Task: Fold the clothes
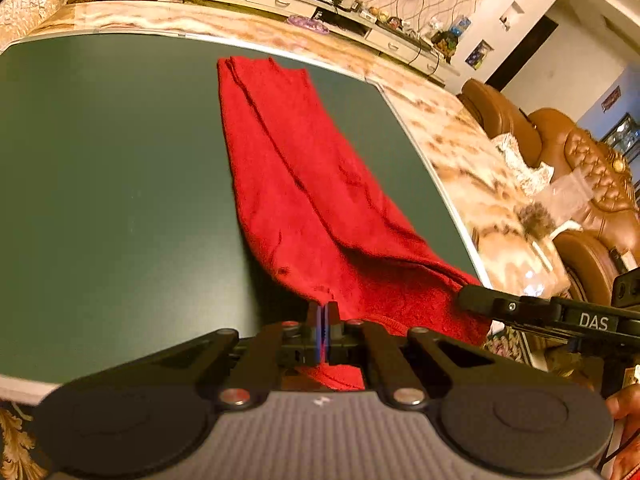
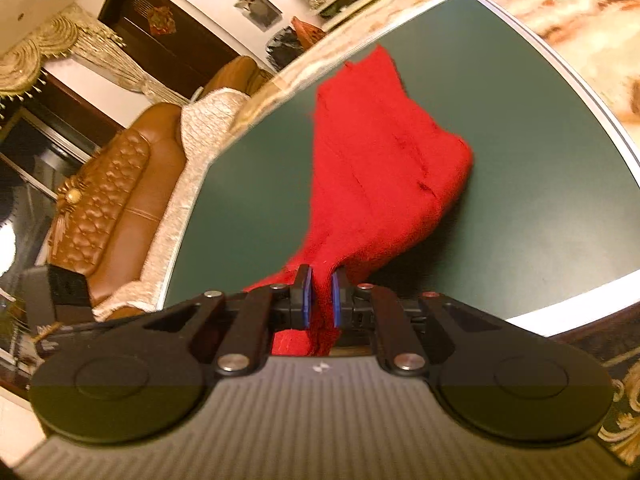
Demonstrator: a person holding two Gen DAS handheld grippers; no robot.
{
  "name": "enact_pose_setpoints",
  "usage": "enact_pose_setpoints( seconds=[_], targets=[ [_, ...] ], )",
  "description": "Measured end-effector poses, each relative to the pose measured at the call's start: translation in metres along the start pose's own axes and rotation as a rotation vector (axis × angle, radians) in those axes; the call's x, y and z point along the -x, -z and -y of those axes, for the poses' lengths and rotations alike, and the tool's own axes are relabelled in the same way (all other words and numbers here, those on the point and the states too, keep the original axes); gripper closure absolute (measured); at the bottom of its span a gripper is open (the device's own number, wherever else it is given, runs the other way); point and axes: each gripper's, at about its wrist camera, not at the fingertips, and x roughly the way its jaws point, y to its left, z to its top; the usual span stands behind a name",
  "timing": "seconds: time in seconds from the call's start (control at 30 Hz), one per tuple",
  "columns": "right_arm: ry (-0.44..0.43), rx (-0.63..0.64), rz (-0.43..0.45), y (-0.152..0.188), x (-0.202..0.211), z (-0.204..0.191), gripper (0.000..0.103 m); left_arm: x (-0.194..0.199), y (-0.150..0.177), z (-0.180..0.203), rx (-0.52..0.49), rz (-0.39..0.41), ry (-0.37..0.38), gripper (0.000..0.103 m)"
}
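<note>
Red knitted garment (image 1: 304,184) bunched lengthwise, far end on dark green mat (image 1: 112,168), near end raised. Left gripper (image 1: 323,320) and right gripper (image 2: 322,296) each pinch near edge. Left view alone shows right gripper's arm (image 1: 560,312).

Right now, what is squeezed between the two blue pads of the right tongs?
A bunched edge of the red cloth sits between the right tongs, as the right wrist view shows.

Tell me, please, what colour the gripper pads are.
Blue pads, clearest in the right wrist view.
</note>
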Motion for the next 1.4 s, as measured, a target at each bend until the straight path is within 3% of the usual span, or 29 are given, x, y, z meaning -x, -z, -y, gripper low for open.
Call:
enact_pose_setpoints(
  seconds=[0.47,0.87,1.1,1.4],
  targets=[
    [-0.061,-0.016,0.091,-0.136,-0.064,-0.008,0.090,-0.034,-0.115,-0.020,0.020,0.091,-0.032,0.102],
    [-0.035,-0.062,0.120,-0.236,-0.159,-0.006,0.090,-0.098,-0.217,-0.058,0.021,0.113,-0.066,0.102],
    [0.002,-0.138,0.135,-0.261,-0.208,0.019,0.090,-0.144,-0.255,-0.085,0.053,0.106,-0.084,0.102],
    [0.024,-0.308,0.128,-0.274,-0.271,0.070,0.081,-0.183,-0.264,-0.119,0.117,0.096,-0.096,0.098]
  ],
)
